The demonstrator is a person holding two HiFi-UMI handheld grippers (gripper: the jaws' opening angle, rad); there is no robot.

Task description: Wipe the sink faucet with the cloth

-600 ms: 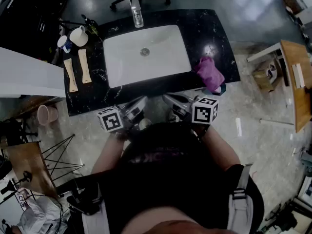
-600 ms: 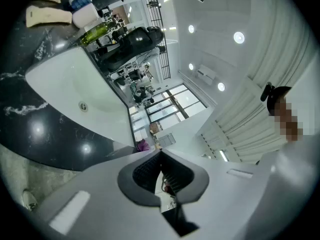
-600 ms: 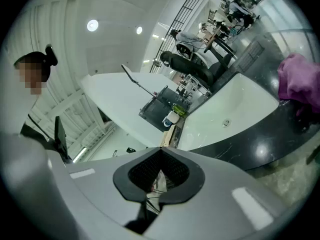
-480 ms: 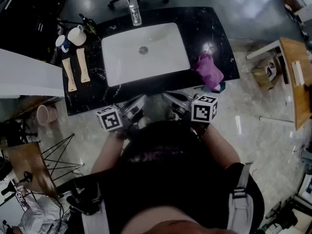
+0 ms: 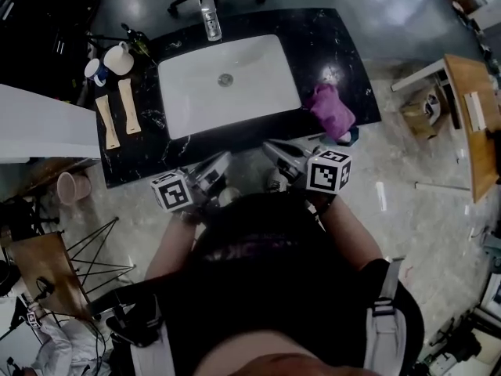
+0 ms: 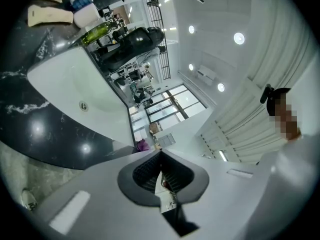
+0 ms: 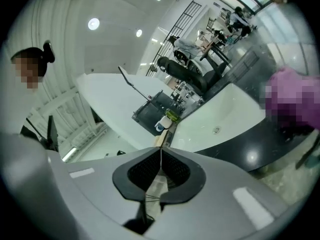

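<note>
Cloth (image 5: 332, 110) untouched right of centre, faucet (image 5: 208, 18) at top unwiped. Left gripper (image 5: 221, 160), right gripper (image 5: 272, 146): jaws pressed together, both empty.

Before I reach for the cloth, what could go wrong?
The cloth lies at the counter's front right edge, so a nudge may push it off. The right gripper has its jaws shut and would shove it, not grip. Cups left of the faucet could get knocked while wiping.
</note>
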